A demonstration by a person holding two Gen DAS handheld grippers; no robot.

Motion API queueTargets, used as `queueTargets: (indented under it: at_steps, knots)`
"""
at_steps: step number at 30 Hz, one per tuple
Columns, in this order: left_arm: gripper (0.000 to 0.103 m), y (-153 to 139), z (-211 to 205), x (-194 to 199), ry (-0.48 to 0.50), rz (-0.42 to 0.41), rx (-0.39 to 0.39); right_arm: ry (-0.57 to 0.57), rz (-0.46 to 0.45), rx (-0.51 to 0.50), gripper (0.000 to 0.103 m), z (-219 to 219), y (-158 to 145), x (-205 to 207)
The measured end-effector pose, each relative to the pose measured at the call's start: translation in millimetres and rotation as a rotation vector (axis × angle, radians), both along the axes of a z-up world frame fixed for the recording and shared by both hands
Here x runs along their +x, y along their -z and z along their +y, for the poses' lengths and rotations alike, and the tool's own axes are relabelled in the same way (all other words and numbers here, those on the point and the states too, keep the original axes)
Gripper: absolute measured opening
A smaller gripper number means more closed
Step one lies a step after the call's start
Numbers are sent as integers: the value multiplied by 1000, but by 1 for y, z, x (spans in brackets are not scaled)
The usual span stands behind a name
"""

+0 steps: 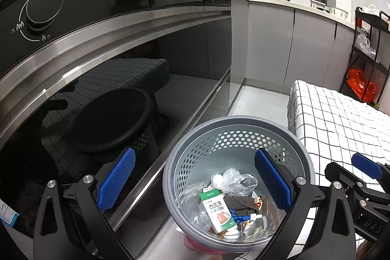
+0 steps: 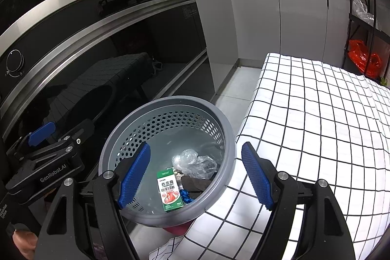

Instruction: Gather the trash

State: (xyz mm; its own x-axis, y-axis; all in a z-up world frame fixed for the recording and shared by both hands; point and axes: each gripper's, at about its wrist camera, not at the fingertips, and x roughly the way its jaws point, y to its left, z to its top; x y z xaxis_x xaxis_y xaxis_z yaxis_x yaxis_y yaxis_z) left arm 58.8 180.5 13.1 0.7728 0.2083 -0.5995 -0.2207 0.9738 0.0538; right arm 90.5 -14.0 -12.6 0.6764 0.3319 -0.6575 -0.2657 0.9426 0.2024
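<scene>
A grey perforated trash basket [image 1: 219,124] stands on the floor between the oven and a checked table; it also shows in the right wrist view [image 2: 170,101]. Inside lie a green and white carton [image 1: 217,211], crumpled clear plastic [image 1: 235,180], dark scraps and a blue scrap [image 1: 237,218]; the right wrist view shows the carton [image 2: 170,189] and the plastic [image 2: 192,161] too. My left gripper [image 1: 195,179] is open and empty above the basket's left rim. My right gripper [image 2: 196,177] is open and empty above its right rim.
A black glass oven front [image 1: 109,79] with a steel rail is close on the left. A table with a white checked cloth [image 2: 316,126] is on the right. Grey cabinets [image 1: 268,45] and a black rack with an orange bag [image 1: 360,85] stand behind.
</scene>
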Motion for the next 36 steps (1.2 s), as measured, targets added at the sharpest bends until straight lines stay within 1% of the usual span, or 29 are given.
queueTargets:
  at_steps: [25,36]
  knots:
    - [96,-1,0,0,-7,0,4,-6,-4,-13,74,2,0,-1]
    - [96,0,1,1,-4,7,-7,-5,-4,-14,74,2,0,-1]
